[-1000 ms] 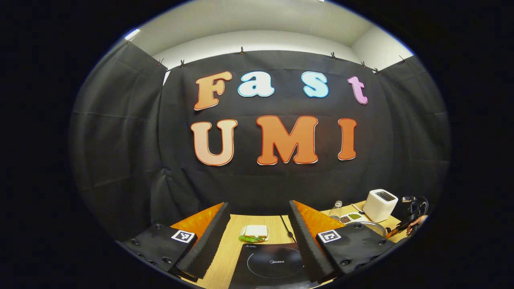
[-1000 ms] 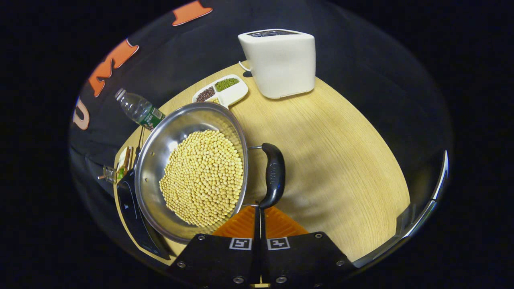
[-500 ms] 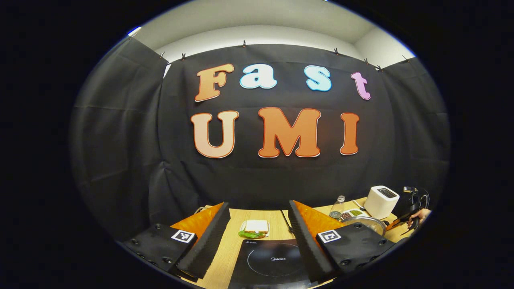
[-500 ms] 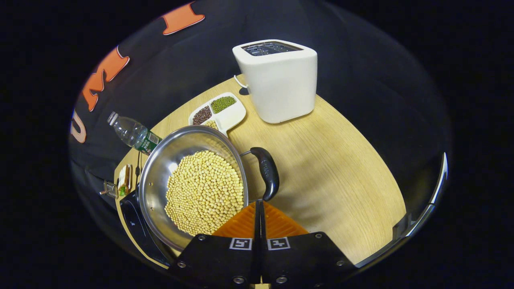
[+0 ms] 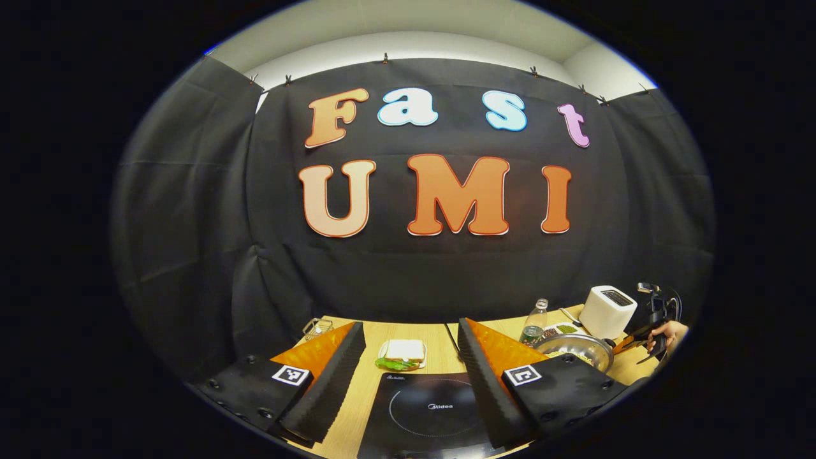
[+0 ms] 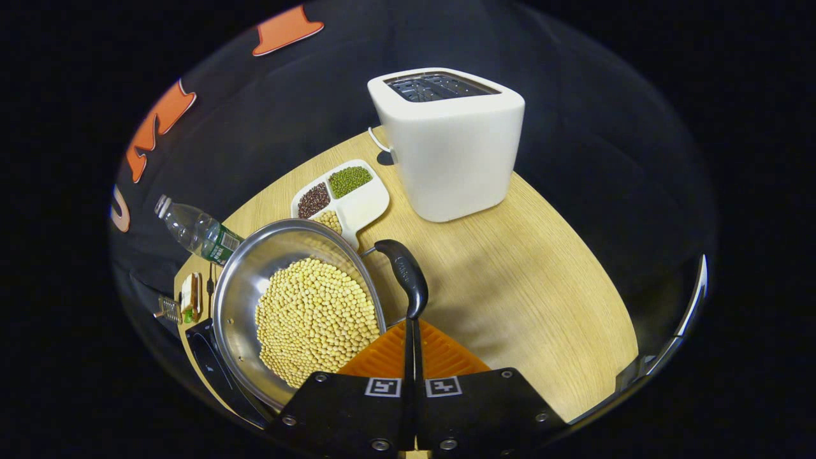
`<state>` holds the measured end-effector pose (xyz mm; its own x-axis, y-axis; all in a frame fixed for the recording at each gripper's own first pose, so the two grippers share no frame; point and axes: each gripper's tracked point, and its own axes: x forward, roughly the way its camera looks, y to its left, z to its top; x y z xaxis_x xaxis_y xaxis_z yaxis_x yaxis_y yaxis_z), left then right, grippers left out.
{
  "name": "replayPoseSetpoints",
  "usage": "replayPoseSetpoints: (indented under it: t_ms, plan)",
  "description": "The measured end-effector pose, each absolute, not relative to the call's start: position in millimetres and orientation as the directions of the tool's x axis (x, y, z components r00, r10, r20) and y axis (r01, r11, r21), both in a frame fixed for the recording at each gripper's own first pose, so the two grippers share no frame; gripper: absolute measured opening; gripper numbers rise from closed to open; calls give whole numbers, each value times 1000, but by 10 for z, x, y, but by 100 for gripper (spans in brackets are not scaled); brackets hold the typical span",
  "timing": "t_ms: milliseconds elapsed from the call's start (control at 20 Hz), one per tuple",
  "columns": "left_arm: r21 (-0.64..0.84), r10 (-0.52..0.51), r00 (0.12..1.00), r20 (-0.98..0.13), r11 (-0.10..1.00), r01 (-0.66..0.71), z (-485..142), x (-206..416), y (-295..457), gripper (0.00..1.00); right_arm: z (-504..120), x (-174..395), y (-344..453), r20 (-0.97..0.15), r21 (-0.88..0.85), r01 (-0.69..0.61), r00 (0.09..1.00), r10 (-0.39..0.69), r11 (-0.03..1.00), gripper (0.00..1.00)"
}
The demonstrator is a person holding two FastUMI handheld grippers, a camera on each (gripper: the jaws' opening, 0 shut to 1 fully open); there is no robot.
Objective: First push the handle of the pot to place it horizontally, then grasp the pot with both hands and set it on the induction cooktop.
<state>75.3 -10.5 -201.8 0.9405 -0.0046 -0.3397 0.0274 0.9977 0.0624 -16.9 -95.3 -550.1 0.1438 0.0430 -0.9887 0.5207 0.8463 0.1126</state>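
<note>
Touching the closed right claw [image 6: 412, 326], the pot's handle [image 6: 403, 274] sits just ahead.

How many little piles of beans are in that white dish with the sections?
3. In the divided dish, green beans fill the section nearest the toaster, dark reddish beans lie beside them, and pale yellow beans sit nearest the pot, whose rim may hide some.

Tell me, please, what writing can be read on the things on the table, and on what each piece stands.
"Midea": printed on the induction cooktop, inside its ring, in the left gripper view.
Small print at the cooktop's far left corner: too small to read.
Label on the water bottle: too small to read.
Mark on the pot handle: too blurred to read.
</note>
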Motion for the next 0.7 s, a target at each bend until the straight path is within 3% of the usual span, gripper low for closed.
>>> replayPoseSetpoints:
  t_ms: [200, 400, 500, 700]
  plan:
    - [51, -54, 915, -401, 995, 82, -2363, 772, -359, 94, -5419, -155, -965, -986, 125, 517, 163, 46, 847, 0]
    - [6, -132, 861, -492, 988, 154, -2829, 797, -761, 96, -5180, -93, -977, -971, 158, 502, 237, 40, 850, 1]
    - [-43, -181, 821, -541, 981, 187, -3059, 816, -1011, 96, -5045, -77, -971, -965, 164, 478, 261, 39, 863, 5]
    - [-123, -251, 740, -625, 967, 224, -3494, 861, -1462, 96, -4899, -11, -877, -951, 173, 402, 305, 46, 899, 27]
